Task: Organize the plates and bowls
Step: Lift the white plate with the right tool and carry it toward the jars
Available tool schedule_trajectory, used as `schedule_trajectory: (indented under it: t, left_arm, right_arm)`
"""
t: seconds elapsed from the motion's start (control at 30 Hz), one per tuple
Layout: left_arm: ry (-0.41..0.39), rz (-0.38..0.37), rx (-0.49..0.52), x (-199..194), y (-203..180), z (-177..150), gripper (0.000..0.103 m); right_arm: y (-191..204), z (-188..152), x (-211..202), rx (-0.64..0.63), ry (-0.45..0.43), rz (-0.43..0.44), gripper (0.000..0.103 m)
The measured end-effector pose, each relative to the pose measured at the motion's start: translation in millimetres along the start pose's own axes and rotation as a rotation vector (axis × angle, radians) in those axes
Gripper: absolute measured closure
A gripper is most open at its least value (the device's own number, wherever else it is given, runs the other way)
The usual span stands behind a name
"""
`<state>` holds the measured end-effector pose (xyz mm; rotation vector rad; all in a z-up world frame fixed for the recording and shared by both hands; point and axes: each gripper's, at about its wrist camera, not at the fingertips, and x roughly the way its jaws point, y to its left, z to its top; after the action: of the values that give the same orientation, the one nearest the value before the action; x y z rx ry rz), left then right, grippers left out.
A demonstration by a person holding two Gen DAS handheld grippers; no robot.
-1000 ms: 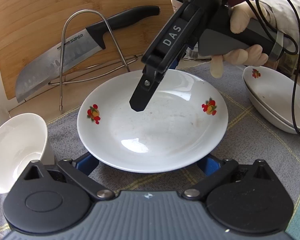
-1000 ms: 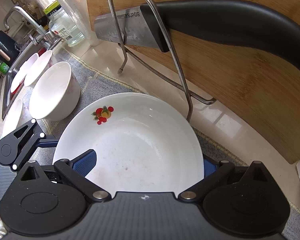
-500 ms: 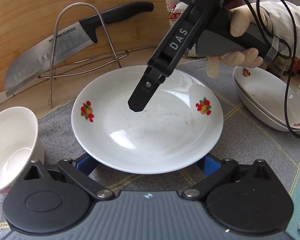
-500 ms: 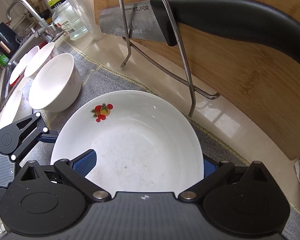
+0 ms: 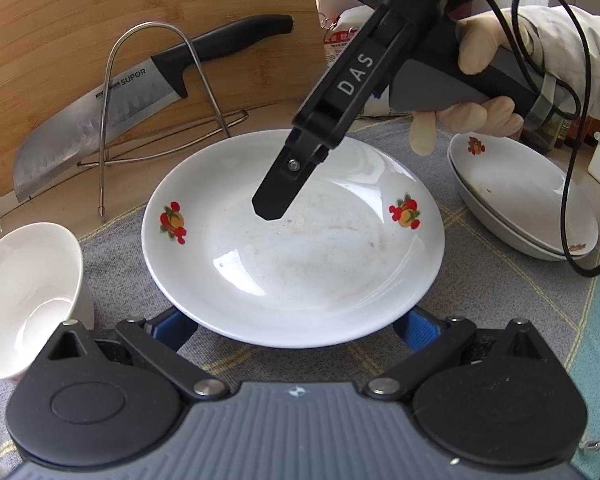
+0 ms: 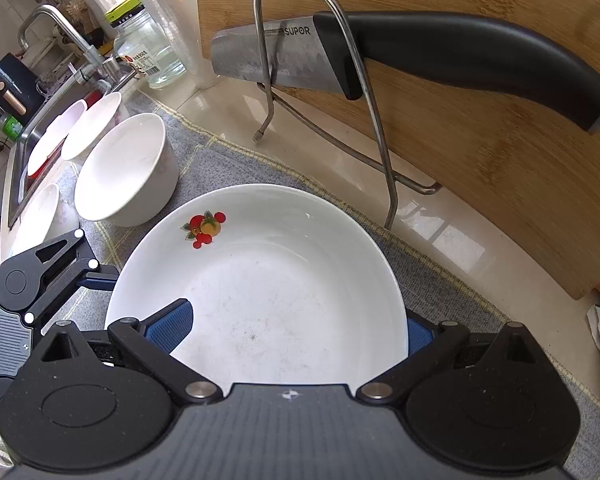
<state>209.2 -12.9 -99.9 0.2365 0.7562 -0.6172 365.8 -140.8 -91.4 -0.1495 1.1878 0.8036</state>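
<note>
Left wrist | right tool (image 5: pixel 274 204) marked "DAS", spread across plate (image 5: pixel 300 264) | left spread | knife (image 5: pixel 100 116) "SUPOR"

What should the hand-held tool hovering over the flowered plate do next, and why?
Probably ease the right gripper down to the plate rim and close on it. Its fingers are open and hang above the plate, which lies flat on the cloth. A stack of matching plates waits to the right, a likely place for it.

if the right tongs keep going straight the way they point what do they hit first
Probably the plate: the right tongs slant down at its middle with nothing between, tip just above or already touching; depth is unclear.
</note>
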Motion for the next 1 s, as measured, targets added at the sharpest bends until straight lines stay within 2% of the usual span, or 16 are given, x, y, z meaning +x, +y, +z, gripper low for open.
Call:
schedule_trajectory:
  t: [0.27,1.0]
  left_arm:
    - [-0.004,-0.015,0.018,-21,-12,2,0.001]
    - [0.005,-0.099,0.111,-63,-62,3,0.001]
  right_arm:
    - [16,-15,-23,0.004,-0.032,-0.008,0.000]
    - [45,-87,-89,0.079,-0.121,-0.058,0.000]
